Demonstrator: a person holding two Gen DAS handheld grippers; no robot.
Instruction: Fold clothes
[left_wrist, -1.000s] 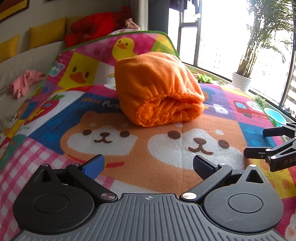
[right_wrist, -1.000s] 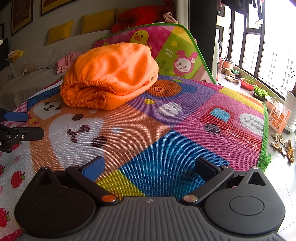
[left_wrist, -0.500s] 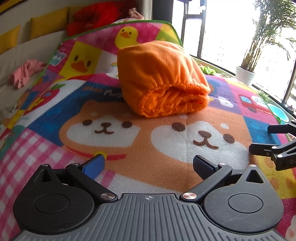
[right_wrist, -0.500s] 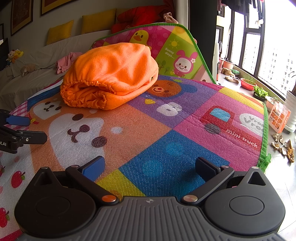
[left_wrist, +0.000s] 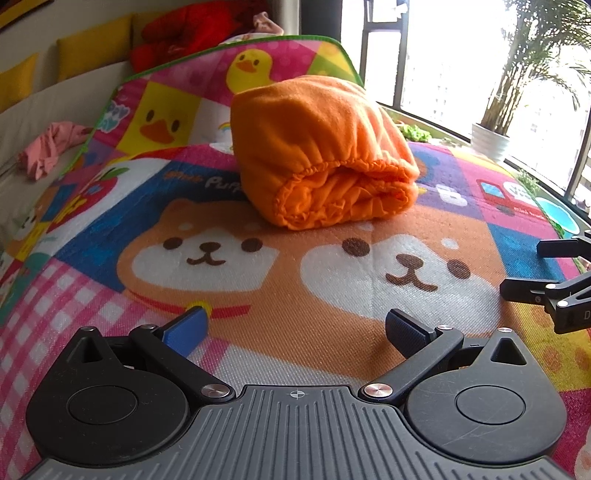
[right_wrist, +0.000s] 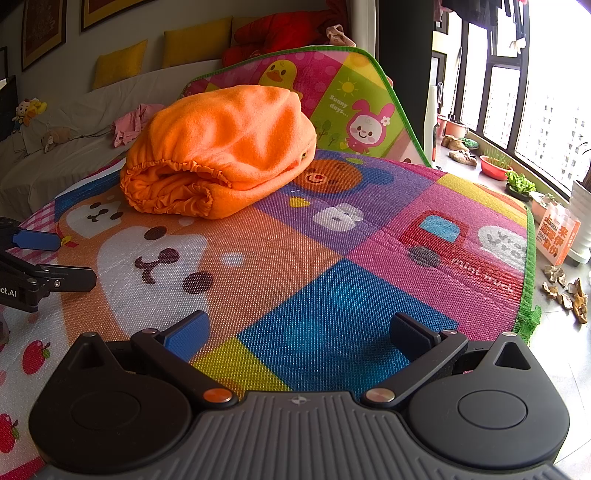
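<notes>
A folded orange fleece garment (left_wrist: 321, 155) with a gathered elastic hem lies in a thick bundle on the colourful cartoon play mat (left_wrist: 314, 295). It also shows in the right wrist view (right_wrist: 221, 155), on the mat (right_wrist: 332, 295). My left gripper (left_wrist: 295, 328) is open and empty, low over the mat, well short of the bundle. My right gripper (right_wrist: 299, 332) is open and empty over the blue square. Each gripper shows at the edge of the other's view: the right gripper (left_wrist: 554, 269) and the left gripper (right_wrist: 44, 258).
The mat's far end stands folded up (right_wrist: 332, 88) behind the bundle. A sofa with yellow cushions (right_wrist: 118, 66), a pink garment (left_wrist: 51, 147) and a red one (left_wrist: 192, 33) lies beyond. Plant pots (left_wrist: 491, 140) and an orange bag (right_wrist: 557, 236) stand by the windows at right.
The left gripper has moved forward toward the orange bundle and a little to the left. The right gripper has stayed still. Both stay open.
</notes>
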